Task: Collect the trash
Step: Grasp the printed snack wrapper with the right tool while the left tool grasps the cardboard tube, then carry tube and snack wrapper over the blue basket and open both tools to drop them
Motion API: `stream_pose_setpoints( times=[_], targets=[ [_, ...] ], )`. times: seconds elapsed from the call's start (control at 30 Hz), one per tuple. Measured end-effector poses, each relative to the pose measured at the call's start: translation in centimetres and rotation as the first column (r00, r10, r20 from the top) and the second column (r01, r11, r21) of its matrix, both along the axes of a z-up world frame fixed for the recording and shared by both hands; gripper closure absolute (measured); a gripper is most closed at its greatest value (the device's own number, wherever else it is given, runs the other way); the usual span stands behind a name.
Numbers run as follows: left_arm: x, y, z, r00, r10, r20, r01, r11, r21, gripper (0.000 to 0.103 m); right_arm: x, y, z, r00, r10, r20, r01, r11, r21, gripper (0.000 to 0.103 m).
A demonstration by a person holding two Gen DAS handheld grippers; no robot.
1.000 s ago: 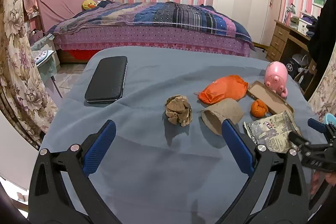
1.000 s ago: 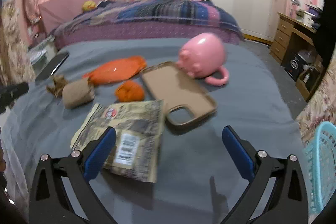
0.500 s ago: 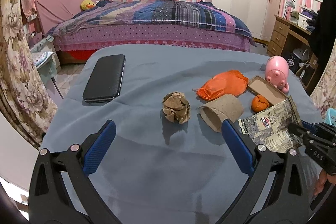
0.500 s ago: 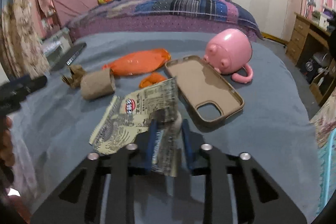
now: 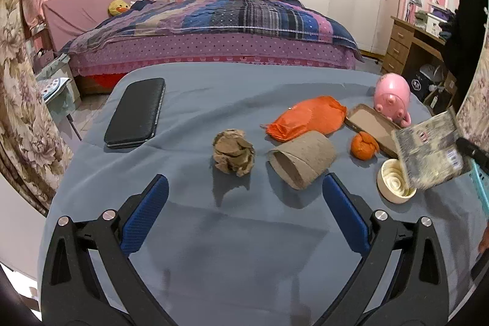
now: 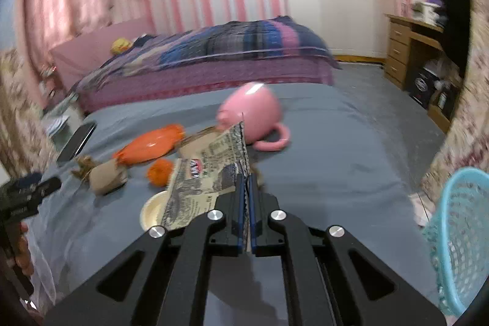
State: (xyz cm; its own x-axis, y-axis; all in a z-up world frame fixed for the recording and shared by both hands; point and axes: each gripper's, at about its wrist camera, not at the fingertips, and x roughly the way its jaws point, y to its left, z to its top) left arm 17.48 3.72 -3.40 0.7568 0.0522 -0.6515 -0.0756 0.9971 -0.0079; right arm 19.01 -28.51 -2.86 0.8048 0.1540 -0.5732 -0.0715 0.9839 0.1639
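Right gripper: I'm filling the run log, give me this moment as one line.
right gripper: shut on wrapper, lifted | left gripper: open, empty | basket: at right

Counted on the grey table (image 5: 244, 249)

One black phone (image 5: 134, 113), one crumpled paper ball (image 5: 233, 152), one cardboard tube (image 5: 302, 159), one orange bag (image 5: 307, 118), one small orange wad (image 5: 363, 145), one phone case (image 5: 371, 127), one pink pig mug (image 5: 392, 97), one white bowl (image 5: 394, 182), one printed wrapper (image 5: 431, 155), one blue basket (image 6: 458, 234).

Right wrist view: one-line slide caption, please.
Right claw shut on printed wrapper, lifted above grey cloth; blue basket at right.
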Motion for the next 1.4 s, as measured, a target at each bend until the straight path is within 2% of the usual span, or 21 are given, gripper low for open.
stream_pose_setpoints(
  times=[0.1, 0.27, 0.4, 0.63, 0.7, 0.77, 0.83, 0.9, 1.03, 1.17, 1.4],
  targets=[
    [0.3, -0.9, -0.2, 1.0, -0.019, -0.007, 0.019, 1.0, 0.006, 0.006, 0.1, -2.0, -0.3, 0.999, -0.051, -0.011, 0.051, 0.999, 0.015, 0.1],
    [2.5, -2.7, -0.9, 0.999, -0.031, -0.029, 0.03, 0.998, -0.05, 0.006, 0.7, -3.5, -1.1, 0.996, -0.088, -0.034, 0.089, 0.995, 0.033, 0.1],
    [4.4, -4.0, -1.7, 0.999, 0.018, -0.051, -0.021, 0.998, -0.065, 0.006, 1.1, -3.4, -1.6, 0.996, -0.081, -0.045, 0.082, 0.996, 0.026, 0.1],
    [7.5, -5.7, -4.3, 0.989, 0.103, -0.109, -0.105, 0.994, -0.016, 0.006, 1.7, -3.6, -2.4, 0.995, -0.074, -0.064, 0.075, 0.997, 0.026, 0.1],
    [8.0, -5.9, -4.7, 0.986, 0.098, -0.137, -0.1, 0.995, -0.009, 0.014, 1.7, -3.5, -2.4, 0.995, -0.074, -0.063, 0.076, 0.997, 0.028, 0.1],
    [8.2, -5.7, -4.9, 0.986, 0.072, -0.152, -0.079, 0.996, -0.038, 0.031, 1.8, -3.6, -2.3, 0.995, -0.076, -0.06, 0.077, 0.997, 0.022, 0.1],
    [8.0, -5.3, -4.8, 0.987, 0.049, -0.153, -0.061, 0.995, -0.077, 0.037, 1.8, -3.6, -2.2, 0.995, -0.078, -0.056, 0.08, 0.996, 0.025, 0.1],
    [7.7, -5.2, -4.5, 0.989, 0.023, -0.148, -0.036, 0.995, -0.089, 0.049, 1.6, -3.5, -2.2, 0.995, -0.08, -0.054, 0.081, 0.996, 0.024, 0.1],
    [6.4, -4.4, -3.1, 0.993, 0.006, -0.12, -0.017, 0.996, -0.091, 0.049, 1.2, -3.1, -1.6, 0.996, -0.077, -0.037, 0.077, 0.997, -0.001, 0.1],
    [4.1, -2.2, -1.2, 0.996, -0.01, -0.085, -0.002, 0.99, -0.141, 0.049, 0.8, -3.1, -1.0, 0.997, -0.077, -0.021, 0.077, 0.997, -0.005, 0.1],
    [2.2, -0.1, 0.8, 0.999, 0.003, -0.051, -0.009, 0.992, -0.124, 0.049, 0.5, -3.1, -0.5, 0.998, -0.069, -0.005, 0.069, 0.998, -0.004, 0.1]
  ],
)
